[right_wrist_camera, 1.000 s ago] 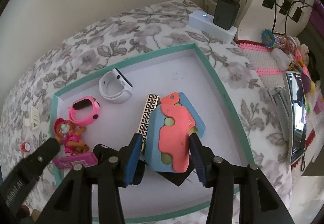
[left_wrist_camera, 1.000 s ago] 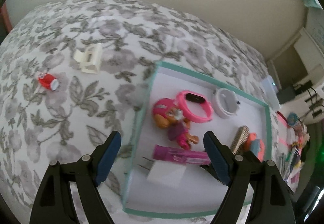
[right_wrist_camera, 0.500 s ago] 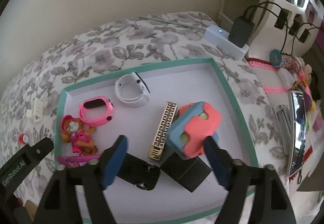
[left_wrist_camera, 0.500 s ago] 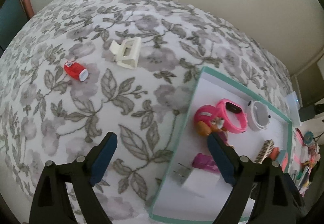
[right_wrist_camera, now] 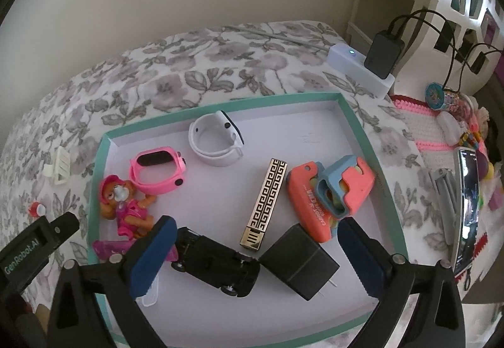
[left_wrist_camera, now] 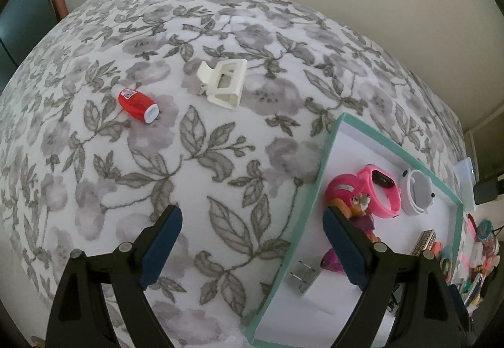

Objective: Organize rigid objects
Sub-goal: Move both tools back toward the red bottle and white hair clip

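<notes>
Two items lie outside on floral cover: red bottle point(left_wrist_camera: 137, 104) and white hair clip point(left_wrist_camera: 222, 83), well apart from teal tray point(right_wrist_camera: 359, 124). Orange-blue toy point(right_wrist_camera: 330, 190) rests inside tray, right side. Right gripper point(right_wrist_camera: 252, 256) opening, nothing btwn jaws. Left gripper point(left_wrist_camera: 252, 241) open, empty, straddling tray edge.

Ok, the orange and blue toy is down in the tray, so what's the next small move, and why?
Probably carry the left tongs up and left to the white hair clip. It and the red bottle lie on the floral cover outside the teal tray, and the left tongs are open and empty there. The right tongs are just opening, nothing between them, over the tray.
</notes>
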{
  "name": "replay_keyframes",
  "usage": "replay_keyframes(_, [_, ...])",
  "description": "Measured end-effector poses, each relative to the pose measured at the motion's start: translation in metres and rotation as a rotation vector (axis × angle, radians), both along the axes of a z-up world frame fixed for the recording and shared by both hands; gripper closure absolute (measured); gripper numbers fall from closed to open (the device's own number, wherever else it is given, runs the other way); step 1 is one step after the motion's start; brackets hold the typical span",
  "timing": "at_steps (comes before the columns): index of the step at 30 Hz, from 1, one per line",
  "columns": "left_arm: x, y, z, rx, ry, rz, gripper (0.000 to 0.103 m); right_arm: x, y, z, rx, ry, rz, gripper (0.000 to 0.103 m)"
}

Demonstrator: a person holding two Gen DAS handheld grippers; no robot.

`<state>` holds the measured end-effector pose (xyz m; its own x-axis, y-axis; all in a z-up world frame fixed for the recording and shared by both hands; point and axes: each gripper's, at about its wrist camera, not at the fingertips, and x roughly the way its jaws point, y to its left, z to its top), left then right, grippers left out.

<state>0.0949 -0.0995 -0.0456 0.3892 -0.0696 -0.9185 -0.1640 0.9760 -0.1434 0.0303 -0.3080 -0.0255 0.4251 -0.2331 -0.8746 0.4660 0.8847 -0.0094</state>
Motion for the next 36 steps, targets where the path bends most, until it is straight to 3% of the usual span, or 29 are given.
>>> replay_keyframes(14, [0.008,0.023,-0.001,0.011,0.0,0.039,0.012,0.009,0.016,0.003,0.009,-0.006,0.04,0.0])
replay_keyframes(21, [0.014,0.043,0.002,0.018,-0.007,0.063,0.012,0.017,0.04,0.008,0.106,-0.062,0.095,0.0])
replay_keyframes(27, [0.022,0.08,0.0,0.046,0.008,0.127,0.012,0.029,0.074,0.009,0.107,-0.07,0.167,0.0])
replay_keyframes(36, [0.03,0.128,-0.007,-0.007,0.032,0.192,0.012,0.04,0.112,0.011,0.108,-0.084,0.276,0.0])
